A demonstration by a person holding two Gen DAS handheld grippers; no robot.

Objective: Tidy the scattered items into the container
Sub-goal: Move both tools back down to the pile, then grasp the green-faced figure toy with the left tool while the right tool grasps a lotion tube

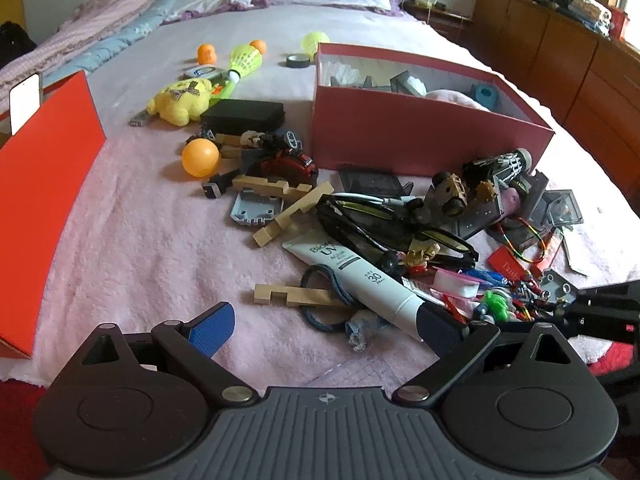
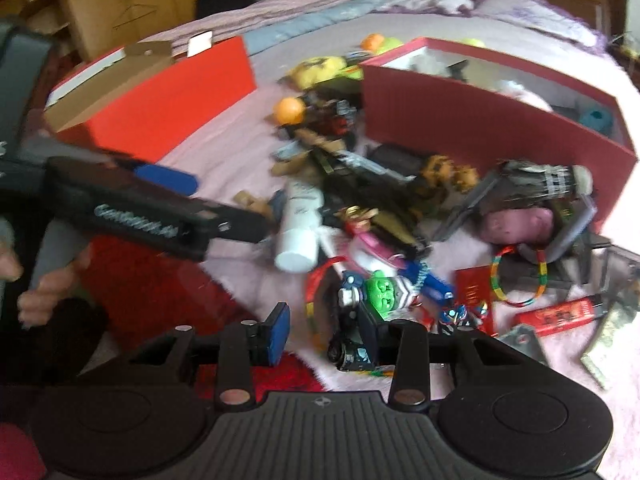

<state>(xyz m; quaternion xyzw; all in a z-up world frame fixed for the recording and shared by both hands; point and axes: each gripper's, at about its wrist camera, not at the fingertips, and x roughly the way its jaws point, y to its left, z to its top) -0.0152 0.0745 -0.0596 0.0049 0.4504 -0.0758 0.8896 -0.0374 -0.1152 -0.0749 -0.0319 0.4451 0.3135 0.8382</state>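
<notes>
Open lane: bare pink blanket between the orange lid and the toy heap.
Blocked ground: sunscreen tube, sunglasses and wooden blocks crowd the front of the red box.
Box top: open from above, partly filled.
Far bed: scattered orange balls, with gaps between them.

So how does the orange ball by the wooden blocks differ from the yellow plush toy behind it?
The orange ball is smooth, round and plain orange; the yellow plush toy is fuzzy, lumpy and larger, with a grey bow. The ball sits nearer the left gripper; the plush lies farther up the bed. Both lie outside the red box.
</notes>
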